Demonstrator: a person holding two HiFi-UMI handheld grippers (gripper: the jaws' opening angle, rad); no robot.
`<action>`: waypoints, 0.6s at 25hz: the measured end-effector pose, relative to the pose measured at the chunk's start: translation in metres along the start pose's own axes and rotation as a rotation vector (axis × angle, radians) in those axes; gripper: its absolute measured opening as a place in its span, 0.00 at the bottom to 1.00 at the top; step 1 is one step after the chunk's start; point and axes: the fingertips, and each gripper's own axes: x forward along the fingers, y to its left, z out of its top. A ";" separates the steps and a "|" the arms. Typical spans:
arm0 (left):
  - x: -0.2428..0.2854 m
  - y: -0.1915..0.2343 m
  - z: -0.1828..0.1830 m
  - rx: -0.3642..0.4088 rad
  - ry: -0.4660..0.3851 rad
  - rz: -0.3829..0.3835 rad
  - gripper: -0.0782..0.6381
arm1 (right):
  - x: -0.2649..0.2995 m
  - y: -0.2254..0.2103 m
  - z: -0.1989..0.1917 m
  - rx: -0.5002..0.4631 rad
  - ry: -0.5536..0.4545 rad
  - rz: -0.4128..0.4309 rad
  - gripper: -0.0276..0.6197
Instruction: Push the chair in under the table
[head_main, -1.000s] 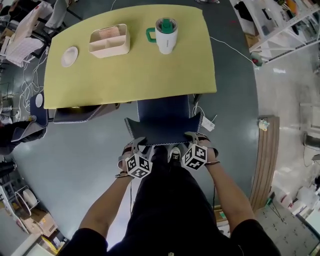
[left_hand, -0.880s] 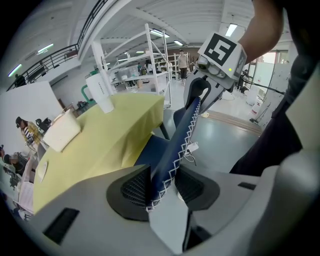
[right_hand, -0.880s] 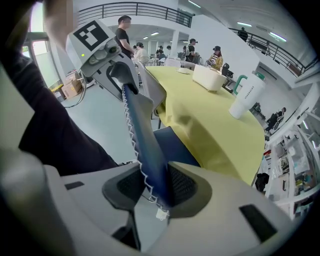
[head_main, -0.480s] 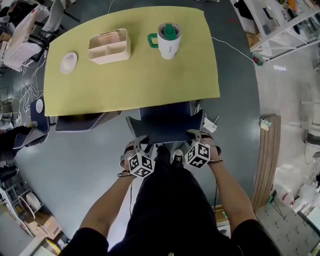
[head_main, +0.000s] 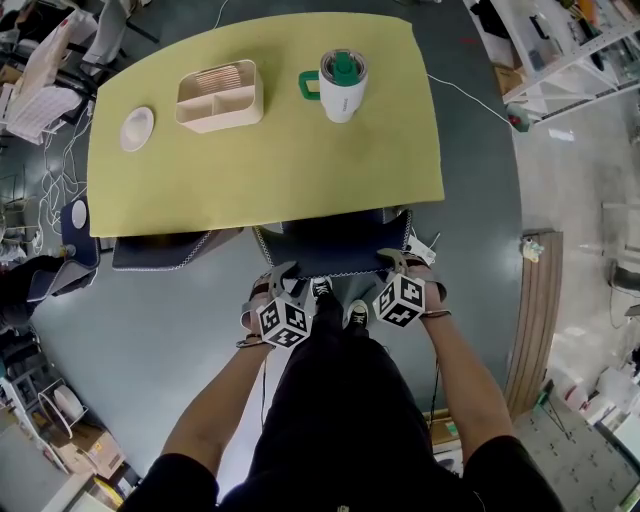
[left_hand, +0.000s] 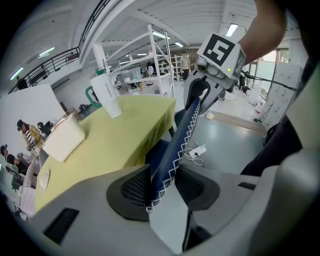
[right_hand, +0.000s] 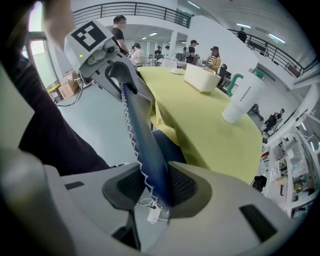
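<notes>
A dark blue chair (head_main: 330, 248) with white stitching stands at the near edge of the table (head_main: 260, 170), which has a yellow-green cloth; most of its seat is hidden beneath it. My left gripper (head_main: 280, 277) is shut on the left end of the chair's backrest top, and my right gripper (head_main: 392, 263) is shut on the right end. In the left gripper view the stitched backrest edge (left_hand: 175, 150) runs between the pads of the left gripper (left_hand: 162, 185). In the right gripper view the same edge (right_hand: 147, 155) is pinched in the right gripper (right_hand: 157, 187).
On the table stand a white tumbler (head_main: 343, 85) with a green lid, a beige divided box (head_main: 220, 95) and a small white plate (head_main: 137, 128). A second dark chair (head_main: 160, 250) sits tucked in at the left. A white power strip (head_main: 418, 248) lies on the floor right of the chair.
The chair has slid away from me, further under the table, so less of its seat shows. Both grippers moved with it towards the table edge, still clamped on the backrest.
</notes>
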 end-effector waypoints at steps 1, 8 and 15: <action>0.001 0.003 0.001 0.001 -0.002 0.002 0.33 | 0.001 -0.003 0.001 -0.001 0.000 -0.001 0.24; 0.009 0.026 0.008 0.003 -0.009 0.014 0.33 | 0.007 -0.024 0.012 -0.003 -0.002 -0.011 0.24; 0.016 0.043 0.015 0.005 -0.014 0.014 0.33 | 0.013 -0.042 0.019 -0.005 0.012 -0.012 0.24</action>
